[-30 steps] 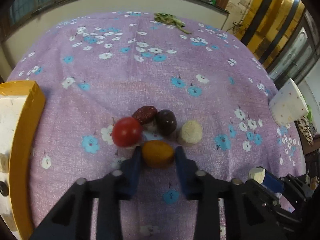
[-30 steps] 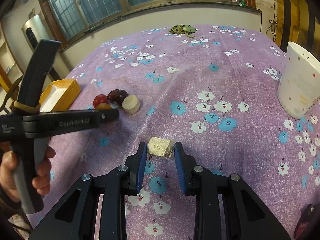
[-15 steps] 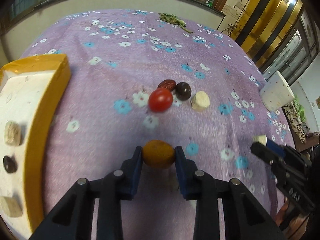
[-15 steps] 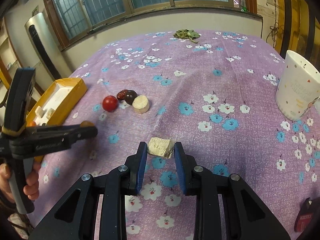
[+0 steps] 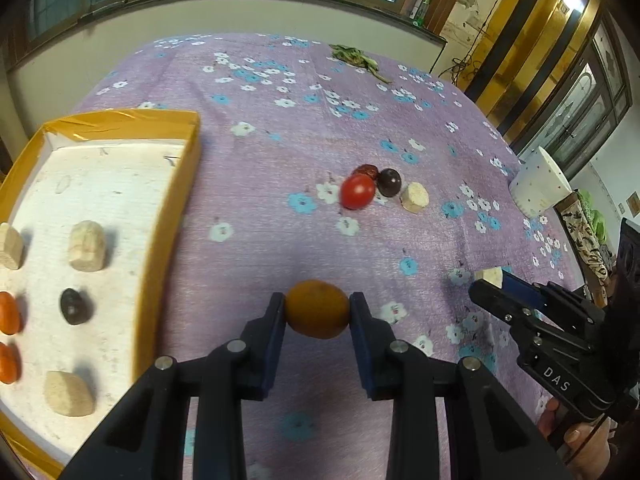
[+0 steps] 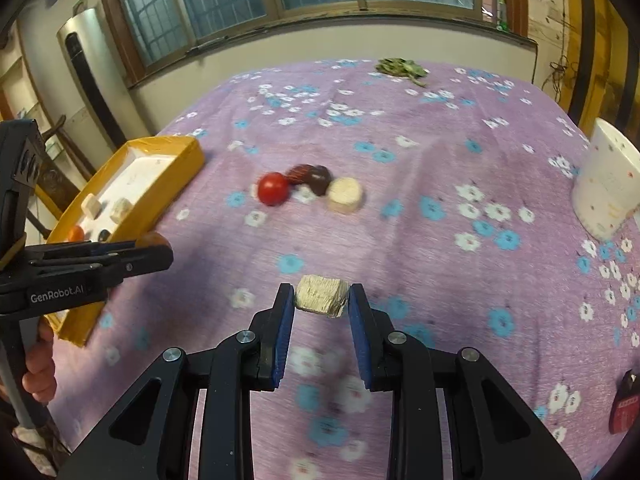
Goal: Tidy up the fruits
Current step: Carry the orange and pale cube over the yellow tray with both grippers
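My left gripper (image 5: pixel 317 310) is shut on an orange fruit (image 5: pixel 317 309), held above the purple cloth just right of the yellow tray (image 5: pixel 176 196). The tray holds several pale pieces, a dark fruit (image 5: pixel 75 306) and orange ones (image 5: pixel 8 312). My right gripper (image 6: pixel 321 298) is shut on a pale cut chunk (image 6: pixel 321 295) above the cloth. On the cloth lie a red tomato (image 5: pixel 357 191), a red date (image 5: pixel 366 170), a dark fruit (image 5: pixel 389 181) and a pale round slice (image 5: pixel 415 197). The left gripper also shows in the right wrist view (image 6: pixel 154 242).
A white dotted cup (image 5: pixel 538 186) stands at the right side of the table. Green leaves (image 5: pixel 356 56) lie at the far edge. A dark red object (image 6: pixel 624 404) sits at the near right. A wall and windows stand behind the table.
My left gripper has carried the orange fruit back and left, away from the fruit cluster toward the yellow tray. My right gripper still holds the pale chunk and has swung slightly left.
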`<state>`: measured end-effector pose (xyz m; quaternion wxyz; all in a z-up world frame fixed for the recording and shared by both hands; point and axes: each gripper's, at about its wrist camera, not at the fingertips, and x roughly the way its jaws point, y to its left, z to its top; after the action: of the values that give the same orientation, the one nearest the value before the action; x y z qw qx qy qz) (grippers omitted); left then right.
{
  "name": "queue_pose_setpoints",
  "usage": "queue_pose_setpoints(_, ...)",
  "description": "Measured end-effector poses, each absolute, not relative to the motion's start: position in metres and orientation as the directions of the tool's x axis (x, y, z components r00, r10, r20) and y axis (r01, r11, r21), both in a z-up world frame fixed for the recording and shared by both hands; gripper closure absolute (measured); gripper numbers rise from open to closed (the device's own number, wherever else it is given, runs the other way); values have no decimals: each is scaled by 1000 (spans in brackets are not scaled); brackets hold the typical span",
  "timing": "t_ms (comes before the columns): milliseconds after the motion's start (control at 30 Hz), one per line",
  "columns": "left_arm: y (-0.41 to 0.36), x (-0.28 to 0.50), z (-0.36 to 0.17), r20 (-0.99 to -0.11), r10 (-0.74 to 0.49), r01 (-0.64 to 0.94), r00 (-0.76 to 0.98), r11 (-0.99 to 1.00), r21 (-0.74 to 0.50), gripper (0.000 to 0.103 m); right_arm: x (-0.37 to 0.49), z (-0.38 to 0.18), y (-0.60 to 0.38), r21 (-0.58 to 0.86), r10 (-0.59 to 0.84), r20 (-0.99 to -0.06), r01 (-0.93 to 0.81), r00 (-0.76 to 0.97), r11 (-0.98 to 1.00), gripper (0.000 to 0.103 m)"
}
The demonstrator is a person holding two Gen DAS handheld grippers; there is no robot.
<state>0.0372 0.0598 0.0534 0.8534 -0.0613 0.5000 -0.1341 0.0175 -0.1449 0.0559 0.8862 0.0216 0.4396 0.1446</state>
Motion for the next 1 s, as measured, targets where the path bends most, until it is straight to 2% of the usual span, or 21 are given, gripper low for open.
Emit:
queue_pose_setpoints(500,160,47,80,-801,-262,77,539,962,-262,68,49,83,-30,171,366,-746,-371,556,913,76)
queue_pose_setpoints(1000,264,98,74,-828,-107,-65,551,983,-170,68,107,77,93,196,445,-765,-490,465,850,76)
